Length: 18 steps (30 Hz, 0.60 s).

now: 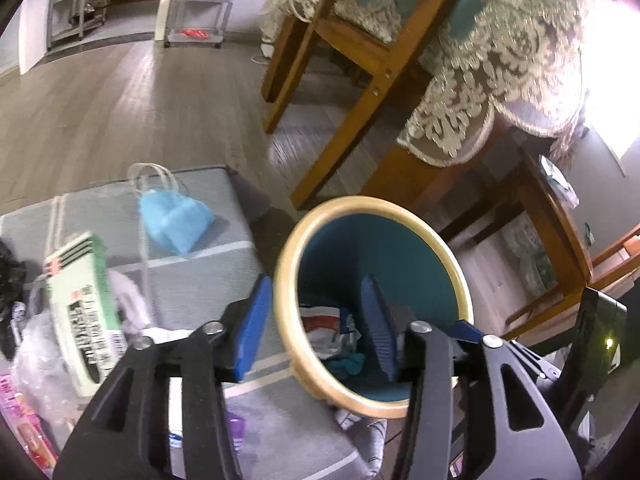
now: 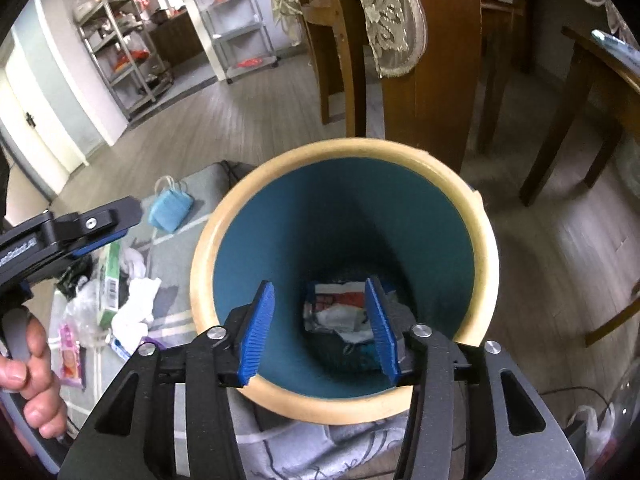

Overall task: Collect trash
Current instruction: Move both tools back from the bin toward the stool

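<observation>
A bin with a teal inside and a cream rim (image 2: 344,148) stands at the edge of a grey mat (image 1: 208,264). Crumpled wrappers (image 2: 340,312) lie at its bottom. My right gripper (image 2: 320,330) hangs open over the bin's mouth with nothing between its fingers. My left gripper (image 1: 316,320) is open astride the bin's near-left rim (image 1: 286,280), one finger outside and one inside, and holds nothing. On the mat lie a green-and-white box (image 1: 80,312), a blue face mask (image 1: 176,220), white tissues (image 2: 136,308), clear plastic (image 1: 40,344) and a pink packet (image 2: 70,356).
Wooden chairs (image 1: 344,92) and a table under a lace cloth (image 1: 500,80) stand just behind the bin. Metal shelving (image 2: 120,52) and a white trolley (image 2: 244,28) line the far wall across the wood floor. A person's hand (image 2: 32,360) holds the left gripper's handle.
</observation>
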Tool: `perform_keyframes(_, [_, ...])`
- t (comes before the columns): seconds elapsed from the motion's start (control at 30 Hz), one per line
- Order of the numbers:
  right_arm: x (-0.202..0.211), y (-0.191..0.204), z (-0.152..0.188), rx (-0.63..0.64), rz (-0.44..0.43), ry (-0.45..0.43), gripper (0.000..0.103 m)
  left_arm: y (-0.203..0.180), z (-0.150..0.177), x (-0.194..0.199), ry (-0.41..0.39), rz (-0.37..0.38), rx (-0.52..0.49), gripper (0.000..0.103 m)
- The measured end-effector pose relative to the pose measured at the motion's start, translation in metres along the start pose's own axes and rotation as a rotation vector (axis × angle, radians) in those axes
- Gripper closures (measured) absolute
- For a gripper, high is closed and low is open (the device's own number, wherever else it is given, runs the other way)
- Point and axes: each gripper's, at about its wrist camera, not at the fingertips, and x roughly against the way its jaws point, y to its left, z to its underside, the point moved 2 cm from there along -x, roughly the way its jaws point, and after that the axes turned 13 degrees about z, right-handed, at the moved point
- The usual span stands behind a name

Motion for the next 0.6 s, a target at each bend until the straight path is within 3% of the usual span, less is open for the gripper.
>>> perform_keyframes(0.2, [0.007,0.010,-0.004,0.003,-0.022,-0.033,0.045,0.019,0.003,0.037,-0.045,-0.048,-0.009,0.040])
perform_keyframes(0.6, [0.016,0.051,-0.006,0.083,-0.079,-0.065,0.042,0.086,0.013,0.117,-0.104,-0.187,0.020,0.038])
